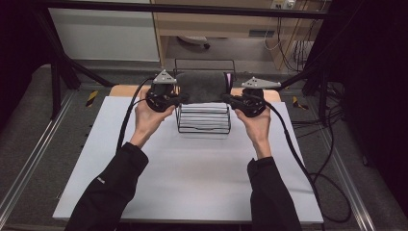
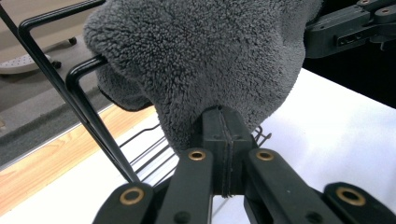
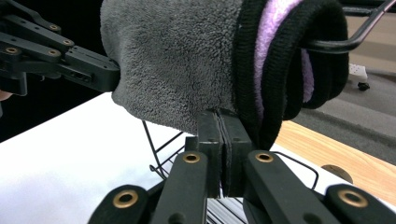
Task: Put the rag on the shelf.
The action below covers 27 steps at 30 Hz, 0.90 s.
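- The grey fleece cloth [image 1: 201, 86] hangs draped over the top bar of a black wire rack [image 1: 204, 118], which stands on the white mat [image 1: 192, 168] near the far edge of the desk [image 1: 126, 90].
- In the high view the left hand-held gripper [image 1: 182, 98] meets the cloth's left end and the right hand-held gripper [image 1: 225, 98] meets its right end, one on each side of the rack.
- Each hand [image 1: 150, 115] holds its tool from below, with dark sleeves coming in from the bottom edge; the right hand [image 1: 257, 126] mirrors the left.
- In the left gripper view the jaws are pressed together with a lower fold of the cloth [image 2: 201, 60] pinched at their tips, so this tool is clamped on the fabric.
- There the cloth lies over the rack's rounded black bar [image 2: 86, 65], and the other tool shows at the upper right, touching the cloth's far end.
- In the right gripper view the jaws are likewise closed tight on the lower edge of the cloth [image 3: 173, 60].
- Just beside that grip runs the cloth's black hem with a lilac lining [image 3: 273, 56], looped around the rack's bar [image 3: 345, 44].
- A cable [image 1: 293, 149] trails from the right tool across the mat and off the desk.
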Each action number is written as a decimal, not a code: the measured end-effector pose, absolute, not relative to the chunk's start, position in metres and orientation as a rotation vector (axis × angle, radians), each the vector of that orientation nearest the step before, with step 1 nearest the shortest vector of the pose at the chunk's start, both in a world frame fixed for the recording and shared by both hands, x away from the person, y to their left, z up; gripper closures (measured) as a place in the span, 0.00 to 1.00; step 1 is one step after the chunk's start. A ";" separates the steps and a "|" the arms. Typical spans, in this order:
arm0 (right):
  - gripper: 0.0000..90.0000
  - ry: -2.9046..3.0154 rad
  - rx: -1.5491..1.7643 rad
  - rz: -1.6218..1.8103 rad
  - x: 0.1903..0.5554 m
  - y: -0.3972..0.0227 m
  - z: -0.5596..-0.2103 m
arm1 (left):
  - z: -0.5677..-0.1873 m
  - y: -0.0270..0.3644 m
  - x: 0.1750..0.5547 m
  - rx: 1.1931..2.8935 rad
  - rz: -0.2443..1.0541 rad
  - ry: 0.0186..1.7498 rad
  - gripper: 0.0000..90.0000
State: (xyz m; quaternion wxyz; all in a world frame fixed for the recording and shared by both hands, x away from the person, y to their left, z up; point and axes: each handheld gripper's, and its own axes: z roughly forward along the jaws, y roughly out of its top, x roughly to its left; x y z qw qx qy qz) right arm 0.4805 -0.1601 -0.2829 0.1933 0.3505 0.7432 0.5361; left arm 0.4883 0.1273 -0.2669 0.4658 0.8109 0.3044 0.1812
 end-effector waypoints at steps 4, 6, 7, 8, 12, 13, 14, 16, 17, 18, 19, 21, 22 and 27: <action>0.93 2.076 0.958 1.527 0.473 -0.162 -0.277 | -0.262 0.132 0.483 1.984 0.427 0.740 0.94; 0.88 2.068 0.939 1.537 0.468 -0.163 -0.272 | -0.259 0.134 0.480 1.979 0.409 0.738 0.89; 0.85 2.065 0.935 1.544 0.466 -0.164 -0.269 | -0.257 0.135 0.478 1.977 0.405 0.738 0.85; 0.82 2.062 0.931 1.547 0.464 -0.165 -0.266 | -0.256 0.136 0.476 1.978 0.410 0.739 0.83; 0.72 2.061 0.919 1.560 0.456 -0.168 -0.255 | -0.251 0.140 0.471 1.986 0.429 0.757 0.70; 0.69 2.056 0.917 1.569 0.454 -0.168 -0.252 | -0.250 0.142 0.470 1.993 0.433 0.763 0.66; 0.64 2.056 0.916 1.571 0.453 -0.169 -0.250 | -0.250 0.143 0.468 1.996 0.436 0.768 0.63; 0.54 2.059 0.925 1.565 0.450 -0.171 -0.246 | -0.249 0.147 0.465 2.004 0.445 0.776 0.57; 0.49 2.062 0.929 1.551 0.449 -0.172 -0.245 | -0.249 0.149 0.463 2.010 0.448 0.782 0.54; 0.46 2.058 0.942 1.539 0.448 -0.174 -0.245 | -0.248 0.151 0.461 2.013 0.454 0.787 0.50; 0.43 2.054 0.945 1.533 0.447 -0.176 -0.244 | -0.248 0.153 0.460 2.015 0.459 0.793 0.47; 0.34 2.059 0.963 1.534 0.445 -0.179 -0.242 | -0.249 0.158 0.457 2.024 0.461 0.808 0.41; 0.31 2.047 0.968 1.529 0.444 -0.180 -0.242 | -0.250 0.161 0.456 2.027 0.463 0.815 0.38; 0.17 2.068 0.959 1.496 0.438 -0.182 -0.240 | -0.256 0.174 0.446 2.044 0.467 0.832 0.28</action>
